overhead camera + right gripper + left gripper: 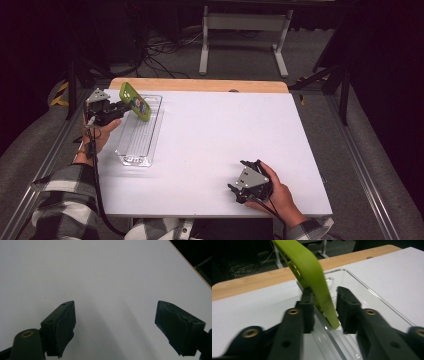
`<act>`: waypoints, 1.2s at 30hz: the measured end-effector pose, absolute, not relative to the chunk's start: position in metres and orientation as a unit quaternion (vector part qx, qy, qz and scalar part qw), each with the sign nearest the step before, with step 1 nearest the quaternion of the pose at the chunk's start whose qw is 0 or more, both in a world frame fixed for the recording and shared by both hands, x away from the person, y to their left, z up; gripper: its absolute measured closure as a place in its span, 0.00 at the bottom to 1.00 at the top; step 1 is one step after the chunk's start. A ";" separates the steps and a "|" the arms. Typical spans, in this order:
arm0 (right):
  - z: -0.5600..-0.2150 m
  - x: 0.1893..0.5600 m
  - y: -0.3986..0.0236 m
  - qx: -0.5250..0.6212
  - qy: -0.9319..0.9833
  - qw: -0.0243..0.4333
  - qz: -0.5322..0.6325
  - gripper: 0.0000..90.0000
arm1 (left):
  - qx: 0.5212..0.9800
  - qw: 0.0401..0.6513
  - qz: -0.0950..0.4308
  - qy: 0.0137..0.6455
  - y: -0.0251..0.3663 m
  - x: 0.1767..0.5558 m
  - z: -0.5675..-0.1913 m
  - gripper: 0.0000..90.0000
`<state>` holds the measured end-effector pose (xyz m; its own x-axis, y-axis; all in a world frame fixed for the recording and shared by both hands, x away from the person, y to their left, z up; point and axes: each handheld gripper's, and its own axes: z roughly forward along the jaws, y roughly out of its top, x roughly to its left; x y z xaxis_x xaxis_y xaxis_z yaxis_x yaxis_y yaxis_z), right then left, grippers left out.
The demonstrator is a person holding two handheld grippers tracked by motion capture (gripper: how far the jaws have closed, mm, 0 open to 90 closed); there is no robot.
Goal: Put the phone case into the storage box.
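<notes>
The left gripper [324,312] fingers bracket the green case [312,272] over the clear tray [150,131]; only one finger touches it, so it may tip. The right gripper [115,322] rests wide open and empty on the desk [225,140].

Table: a white tabletop [215,145] is lying over a wooden board [200,85] that is showing along the far edge.
Floor: grey carpet [310,55] is spreading around the table.
Furniture: a white desk frame [245,35] is standing beyond.
Cables: black cables [160,55] are trailing on the floor.
Light: the surroundings are staying dark.

left gripper [122,106] raised, jaws narrowed | right gripper [113,322] resting low, jaws wide apart
</notes>
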<state>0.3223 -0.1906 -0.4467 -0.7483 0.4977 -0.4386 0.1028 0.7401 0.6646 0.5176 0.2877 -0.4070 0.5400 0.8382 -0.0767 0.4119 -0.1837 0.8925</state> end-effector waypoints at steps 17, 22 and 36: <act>-0.449 0.323 -0.190 0.173 0.884 0.301 0.312 0.20 | 0.734 0.483 0.229 0.419 0.272 0.533 -0.399 0.84; -0.449 0.323 -0.191 0.174 0.884 0.300 0.313 0.20 | 0.763 0.472 0.228 0.378 0.260 0.534 -0.395 0.87; -0.452 0.323 -0.189 0.168 0.891 0.291 0.306 0.20 | 0.814 0.470 0.192 0.283 0.245 0.552 -0.389 0.87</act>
